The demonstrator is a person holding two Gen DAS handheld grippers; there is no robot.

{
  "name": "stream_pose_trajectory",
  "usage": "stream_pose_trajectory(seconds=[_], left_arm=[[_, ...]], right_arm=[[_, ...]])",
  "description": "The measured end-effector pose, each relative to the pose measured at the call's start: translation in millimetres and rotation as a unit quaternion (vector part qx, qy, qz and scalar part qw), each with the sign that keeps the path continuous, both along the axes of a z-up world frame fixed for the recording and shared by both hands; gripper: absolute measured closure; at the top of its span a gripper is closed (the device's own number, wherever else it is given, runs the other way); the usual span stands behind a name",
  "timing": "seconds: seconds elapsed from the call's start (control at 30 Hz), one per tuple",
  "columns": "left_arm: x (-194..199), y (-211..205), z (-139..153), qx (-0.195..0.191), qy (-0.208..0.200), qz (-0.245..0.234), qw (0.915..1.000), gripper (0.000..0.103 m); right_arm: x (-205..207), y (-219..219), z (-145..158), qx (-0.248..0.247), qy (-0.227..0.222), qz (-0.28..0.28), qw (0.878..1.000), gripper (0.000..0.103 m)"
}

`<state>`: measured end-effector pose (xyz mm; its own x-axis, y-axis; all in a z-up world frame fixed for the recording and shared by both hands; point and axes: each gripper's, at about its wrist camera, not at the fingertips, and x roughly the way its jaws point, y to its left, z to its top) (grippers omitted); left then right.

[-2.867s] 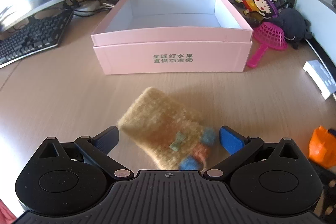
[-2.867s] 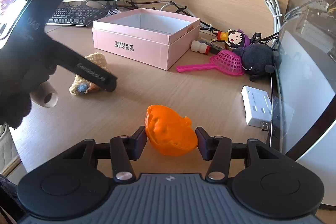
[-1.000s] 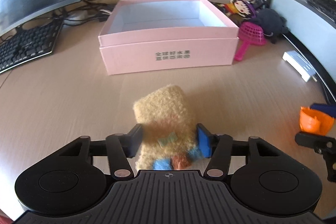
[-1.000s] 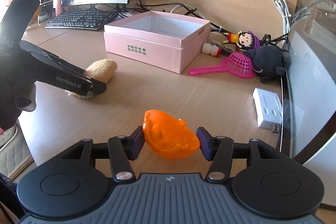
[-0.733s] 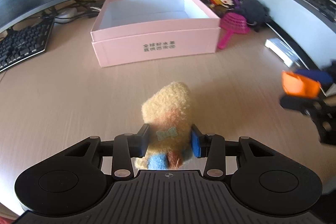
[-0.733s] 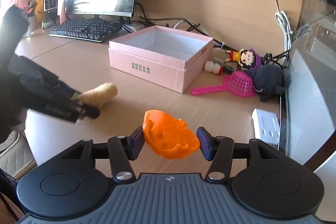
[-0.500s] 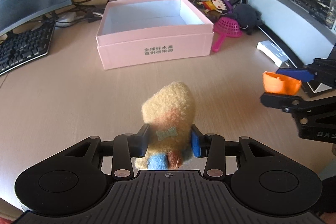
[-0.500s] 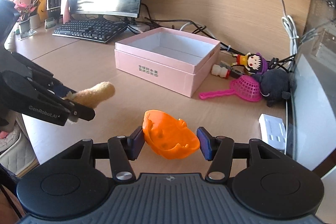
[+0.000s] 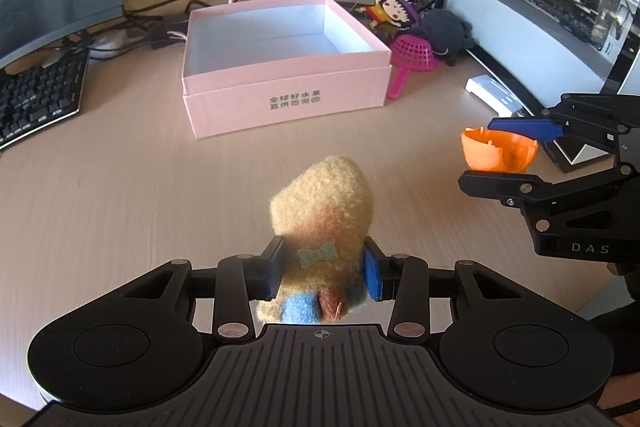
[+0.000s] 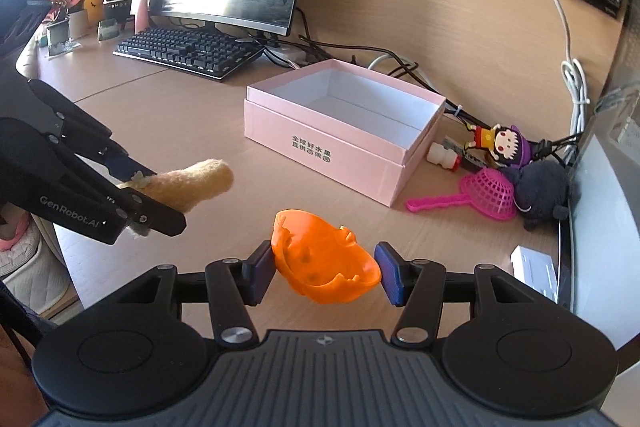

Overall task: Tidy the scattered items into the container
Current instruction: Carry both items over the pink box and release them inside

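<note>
Around one open pink cardboard box [image 10: 344,143]: to its right, one pink plastic mesh scoop [image 10: 480,197], one cartoon doll figure with purple hair [image 10: 500,143] and one dark grey plush toy [image 10: 540,193]. In front of it, one tan fuzzy knitted pouch [image 9: 324,223] and one orange plastic shell [image 10: 324,263]. Behind it to the left, one black keyboard [image 10: 188,51].

left gripper [image 9: 322,273]: open around the tan felt pouch [image 9: 322,227] on the desk [image 9: 120,195] earlier, now clamped on it and carrying it clear of the desk | right gripper [image 10: 326,273]: orange shell [image 10: 324,261] lifted higher off the desk | pink box [image 9: 280,67]: now farther off in both views
</note>
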<state>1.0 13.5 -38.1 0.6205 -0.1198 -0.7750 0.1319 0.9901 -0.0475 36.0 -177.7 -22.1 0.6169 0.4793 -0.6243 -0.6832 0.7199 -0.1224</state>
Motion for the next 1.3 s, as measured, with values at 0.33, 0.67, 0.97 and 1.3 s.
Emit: stream_pose_trajectory(seconds=[0.33,0.67,0.97,1.3], left_arm=[[13.3,9.1,5.0,-0.012,-0.012,-0.022,0.9996,0.059],[59.6,26.3,36.8,-0.012,-0.063,-0.028,0.9975,0.059],[147.0,50.7,63.5,-0.046,-0.093,-0.015,0.9945,0.059],[254.5,80.5,44.7,-0.042,-0.075,-0.040,0.9955,0.033]], right_arm=[[2.1,14.3,12.6,-0.010,-0.016,-0.003,1.000,0.049],[29.0,26.6,34.0,-0.004,-0.069,-0.021,0.997,0.049],[92.2,55.1,46.4,0.021,-0.105,-0.036,0.994,0.049],[183.1,96.6,26.7,0.044,-0.075,-0.057,0.995,0.033]])
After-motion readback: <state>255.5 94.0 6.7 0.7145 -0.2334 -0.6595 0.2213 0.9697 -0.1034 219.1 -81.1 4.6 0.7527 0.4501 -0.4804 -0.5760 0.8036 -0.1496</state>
